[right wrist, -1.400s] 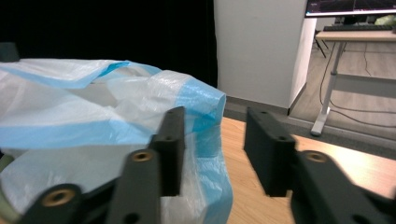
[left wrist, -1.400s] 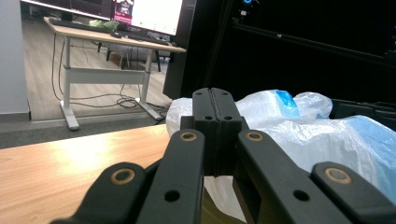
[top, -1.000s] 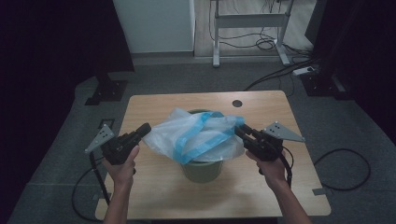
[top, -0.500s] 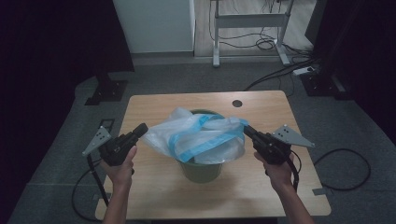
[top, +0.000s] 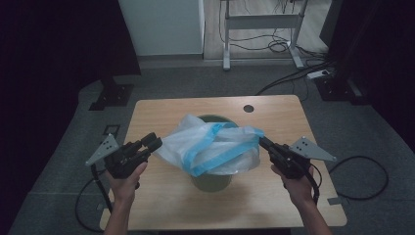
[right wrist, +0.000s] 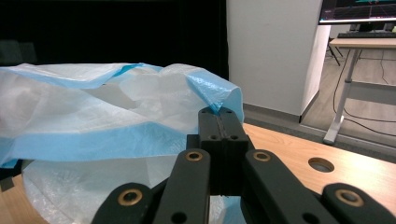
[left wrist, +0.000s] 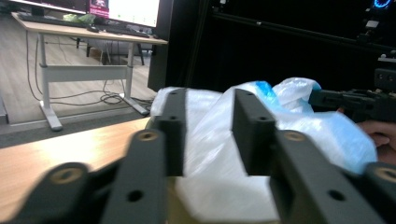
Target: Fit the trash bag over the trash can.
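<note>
The left gripper (top: pixel 152 143), held in the person's left hand (top: pixel 128 172), has just been opening its jaws, pads apart. The right gripper (top: pixel 262 141), in the right hand (top: pixel 297 182), is clamped tight.

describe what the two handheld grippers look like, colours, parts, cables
Both the left gripper and the right gripper are black, each with two flat jaws on linkage arms with brass-coloured pivot pins. Each carries a grey three-cornered plate with small holes and trails a black cable. The forearms are bare, with no sleeves visible.
</note>
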The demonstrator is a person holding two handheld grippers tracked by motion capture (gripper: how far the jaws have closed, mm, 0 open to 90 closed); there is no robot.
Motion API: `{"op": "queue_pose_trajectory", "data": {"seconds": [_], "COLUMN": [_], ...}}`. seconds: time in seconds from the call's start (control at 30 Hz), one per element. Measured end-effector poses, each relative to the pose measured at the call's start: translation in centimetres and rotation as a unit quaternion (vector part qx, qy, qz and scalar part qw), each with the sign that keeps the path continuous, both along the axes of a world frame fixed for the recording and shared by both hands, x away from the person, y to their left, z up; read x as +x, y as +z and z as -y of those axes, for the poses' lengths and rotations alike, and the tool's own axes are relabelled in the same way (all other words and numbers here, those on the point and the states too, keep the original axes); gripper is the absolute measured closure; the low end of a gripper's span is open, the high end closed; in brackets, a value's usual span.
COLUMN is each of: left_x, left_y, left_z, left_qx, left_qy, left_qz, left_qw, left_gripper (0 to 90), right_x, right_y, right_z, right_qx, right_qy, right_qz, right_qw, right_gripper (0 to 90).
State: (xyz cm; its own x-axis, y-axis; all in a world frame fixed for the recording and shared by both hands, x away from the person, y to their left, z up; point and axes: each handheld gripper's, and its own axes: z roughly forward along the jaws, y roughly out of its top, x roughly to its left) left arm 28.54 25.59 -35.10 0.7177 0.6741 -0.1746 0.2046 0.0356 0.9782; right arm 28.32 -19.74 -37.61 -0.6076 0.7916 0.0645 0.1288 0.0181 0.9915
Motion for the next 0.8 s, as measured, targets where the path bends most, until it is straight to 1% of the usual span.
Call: {"op": "queue_pose_trajectory", "data": {"seconds": [0.07, 0.17, 0.27, 0.3, 0.33, 0.4, 0.47, 0.63, 0.7, 0.8], "left_x": [0.2, 0.8, 1.5, 1.7, 1.7, 1.4, 1.0, 0.0, -0.6, -1.6], "left_y": [0.9, 1.7, 2.1, 2.1, 2.0, 2.0, 1.9, 1.8, 1.9, 2.0], "left_z": [0.5, 1.1, 2.0, 2.3, 2.5, 2.9, 3.1, 3.1, 3.2, 3.5], "left_qx": [0.019, 0.043, 0.073, 0.076, 0.077, 0.080, 0.077, 0.066, 0.065, 0.070], "left_qy": [0.000, -0.011, -0.023, -0.029, -0.034, -0.040, -0.046, -0.041, -0.039, -0.030], "left_qz": [-0.001, -0.009, -0.018, -0.026, -0.030, -0.028, -0.028, -0.028, -0.027, -0.025], "left_qw": [0.9998, 0.9990, 0.9969, 0.9963, 0.9960, 0.9956, 0.9956, 0.9966, 0.9968, 0.9968], "left_gripper": [53.8, 49.3, 46.8, 45.9, 43.9, 43.2, 41.8, 39.1, 37.7, 35.4], "right_x": [0.0, 0.1, 0.2, 0.2, 0.2, 0.2, 0.2, 0.3, 0.3, 0.2], "right_y": [0.2, 0.4, 0.7, 0.7, 0.8, 0.8, 0.7, 0.6, 0.6, 0.6], "right_z": [-0.2, -0.5, -0.7, -0.8, -0.9, -0.9, -1.0, -1.1, -1.1, -1.2], "right_qx": [-0.005, -0.013, -0.018, -0.018, -0.018, -0.019, -0.020, -0.020, -0.021, -0.021], "right_qy": [0.001, 0.005, 0.008, 0.009, 0.009, 0.010, 0.010, 0.010, 0.009, 0.007], "right_qz": [0.001, 0.004, 0.006, 0.007, 0.006, 0.007, 0.005, 0.002, 0.002, 0.002], "right_qw": [1.0000, 0.9999, 0.9998, 0.9998, 0.9998, 0.9997, 0.9997, 0.9997, 0.9997, 0.9997], "right_gripper": [89.4, 89.4, 89.5, 89.4, 89.5, 89.4, 89.4, 89.4, 89.4, 89.4]}}
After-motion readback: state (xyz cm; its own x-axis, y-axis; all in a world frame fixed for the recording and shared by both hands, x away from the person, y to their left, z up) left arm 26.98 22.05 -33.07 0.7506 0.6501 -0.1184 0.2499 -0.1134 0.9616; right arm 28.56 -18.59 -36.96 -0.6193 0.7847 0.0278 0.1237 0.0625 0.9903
